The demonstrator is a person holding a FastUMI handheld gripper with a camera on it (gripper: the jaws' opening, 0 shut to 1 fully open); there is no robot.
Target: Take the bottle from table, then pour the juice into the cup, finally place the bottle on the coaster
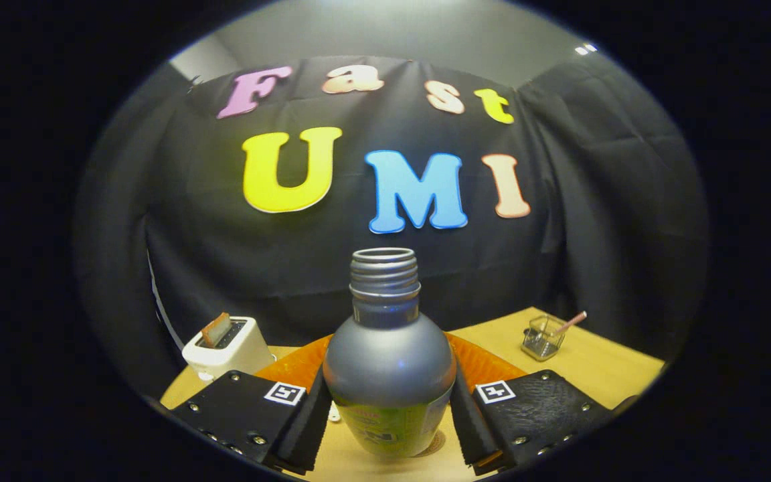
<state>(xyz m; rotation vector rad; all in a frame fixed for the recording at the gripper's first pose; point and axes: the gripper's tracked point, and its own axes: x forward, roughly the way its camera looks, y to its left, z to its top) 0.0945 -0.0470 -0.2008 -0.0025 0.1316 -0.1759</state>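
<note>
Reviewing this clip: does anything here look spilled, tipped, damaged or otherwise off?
Nothing stands out. The uncapped bottle stands upright between the fingers of the gripper, which press on both its sides. No spill shows on the table. The toaster and the small glass cup with a stick both sit upright.

The bottle (389, 365) looked matt grey metal with a glossy label, the table (600, 365) smooth pale wood.

Gripper (389, 408) level, fingers (305, 422) clamped on bottle (389, 361)
</note>
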